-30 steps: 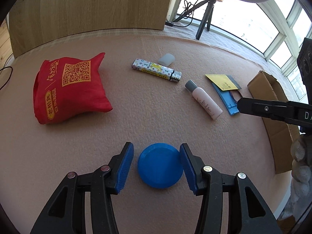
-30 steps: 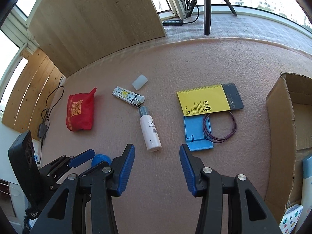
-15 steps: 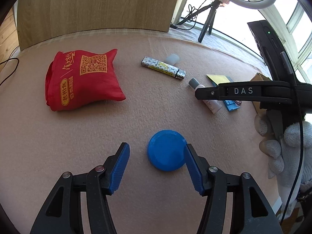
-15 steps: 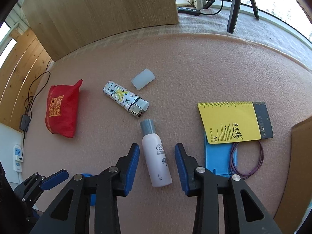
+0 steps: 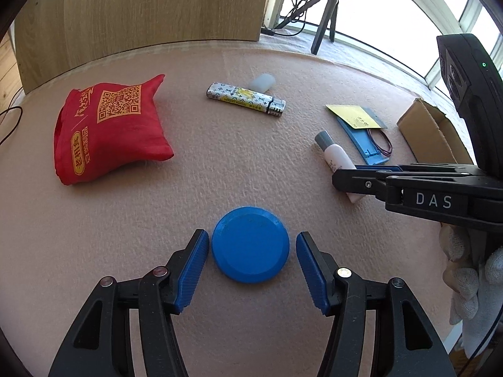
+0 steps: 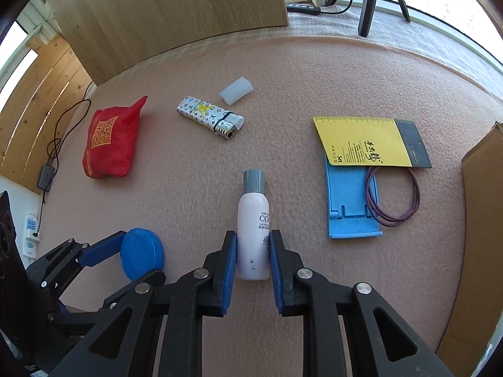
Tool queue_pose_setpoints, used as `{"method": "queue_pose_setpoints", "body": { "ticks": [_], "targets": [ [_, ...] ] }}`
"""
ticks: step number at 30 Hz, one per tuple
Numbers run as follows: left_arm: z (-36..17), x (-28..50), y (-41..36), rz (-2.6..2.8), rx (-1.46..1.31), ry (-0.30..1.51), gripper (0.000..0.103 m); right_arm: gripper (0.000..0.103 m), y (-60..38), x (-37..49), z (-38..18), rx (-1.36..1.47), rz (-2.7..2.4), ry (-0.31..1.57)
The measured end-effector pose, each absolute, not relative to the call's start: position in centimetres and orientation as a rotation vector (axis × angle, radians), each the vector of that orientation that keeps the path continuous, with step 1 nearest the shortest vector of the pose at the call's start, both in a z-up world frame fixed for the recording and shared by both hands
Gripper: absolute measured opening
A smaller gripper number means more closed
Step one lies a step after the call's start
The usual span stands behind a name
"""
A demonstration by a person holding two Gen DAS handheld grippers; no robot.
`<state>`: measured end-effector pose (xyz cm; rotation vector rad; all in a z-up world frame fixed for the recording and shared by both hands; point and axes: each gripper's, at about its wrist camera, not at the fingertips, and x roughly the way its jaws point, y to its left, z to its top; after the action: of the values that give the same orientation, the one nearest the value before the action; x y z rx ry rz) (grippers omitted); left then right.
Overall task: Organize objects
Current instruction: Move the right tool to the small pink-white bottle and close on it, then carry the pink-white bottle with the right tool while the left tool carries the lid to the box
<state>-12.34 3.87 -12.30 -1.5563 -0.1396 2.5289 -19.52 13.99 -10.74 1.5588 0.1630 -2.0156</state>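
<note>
Right wrist view: the right gripper [image 6: 251, 262] has its blue pads closed against the lower body of a white bottle [image 6: 253, 235] with a grey cap, which lies on the pink mat [image 6: 298, 72]. At lower left the left gripper [image 6: 110, 253] stands spread beside a blue round lid [image 6: 142, 253]. Farther off lie a red pouch [image 6: 108, 141], a patterned lighter [image 6: 209, 116], a translucent cap [image 6: 235, 90], a yellow ruler card [image 6: 364, 141] overlapping a blue stand [image 6: 347, 207], and a purple wire loop [image 6: 393, 194]; a cardboard box [image 6: 481, 220] fills the right edge.

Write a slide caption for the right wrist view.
Right gripper closed on a white bottle lying on the pink mat.
</note>
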Motion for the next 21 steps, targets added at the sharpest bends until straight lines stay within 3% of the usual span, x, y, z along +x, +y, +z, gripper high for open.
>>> {"method": "queue_pose_setpoints", "body": {
  "ticks": [7,21],
  "targets": [
    [-12.6,-12.3,4.9,2.576,-1.563,-0.033,0.056,0.018,15.8,-17.2,-10.6,1.556,-2.029,0.152],
    [-11.7,-11.6,5.5,2.573,-1.539,-0.121,0.054,0.018,21.1,-14.5,-7.0,1.476,-2.12,0.06]
  ]
}}
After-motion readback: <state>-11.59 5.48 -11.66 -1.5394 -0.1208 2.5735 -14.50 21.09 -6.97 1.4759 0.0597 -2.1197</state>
